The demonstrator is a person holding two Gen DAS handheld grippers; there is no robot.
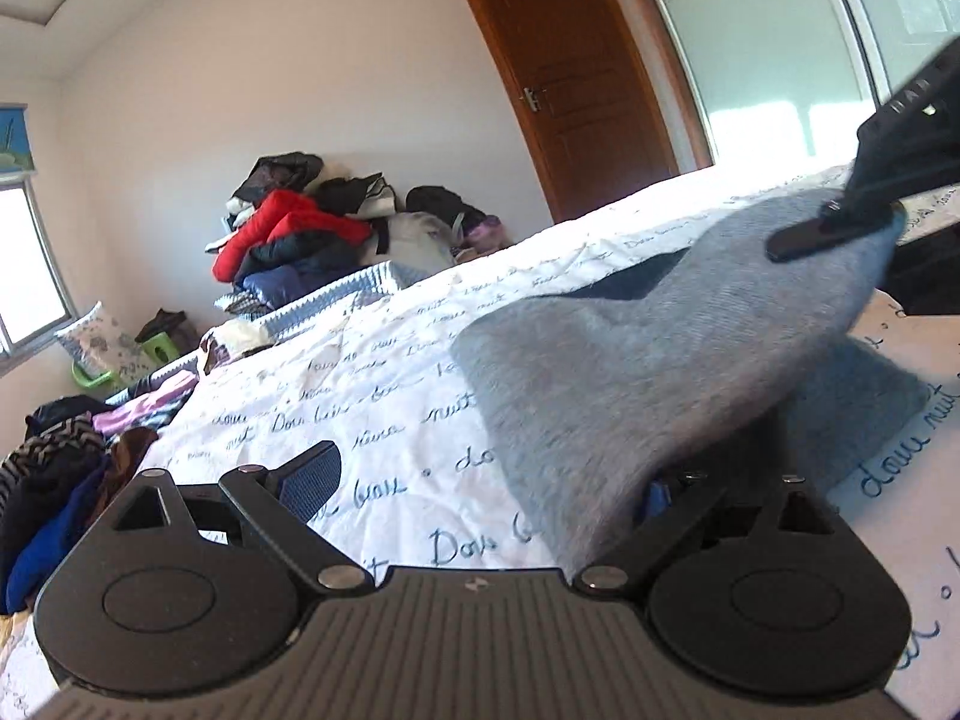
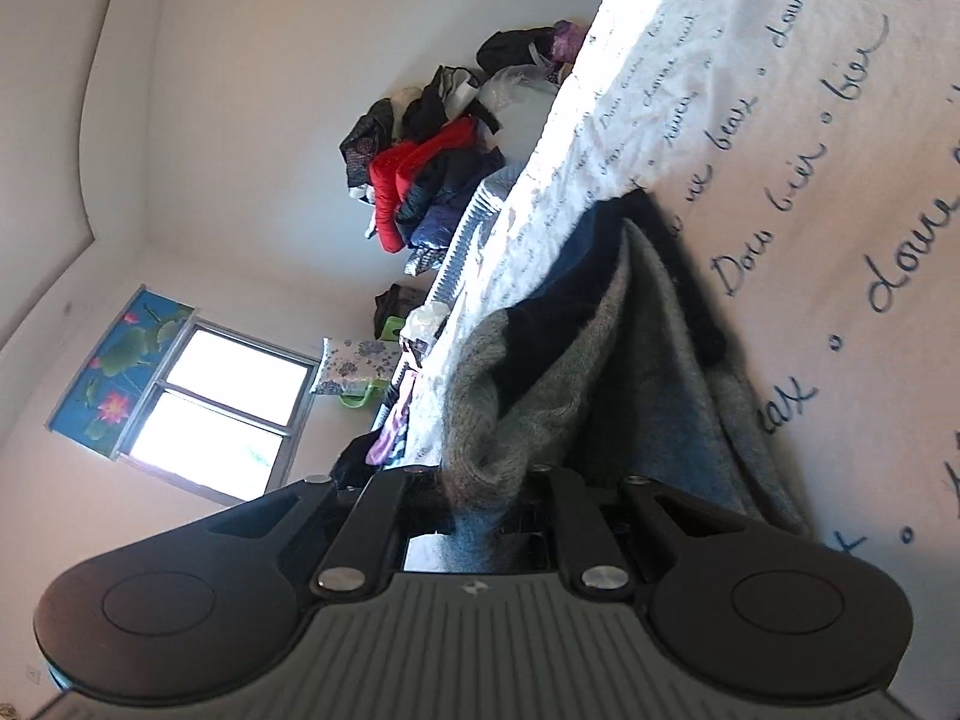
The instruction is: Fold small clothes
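A small grey knit garment with a dark inner part lies on the white bedsheet printed with blue script. One corner of it is lifted at the upper right, where my right gripper is shut on its edge. In the right wrist view the same grey garment bunches between the closed jaws of the right gripper. My left gripper stands open low over the sheet. Its left finger is bare. The grey cloth drapes over its right finger and hides it.
A heap of mixed clothes lies at the bed's left edge. Beyond the bed a pile of jackets sits against the wall, near a brown door. A window is at the far side.
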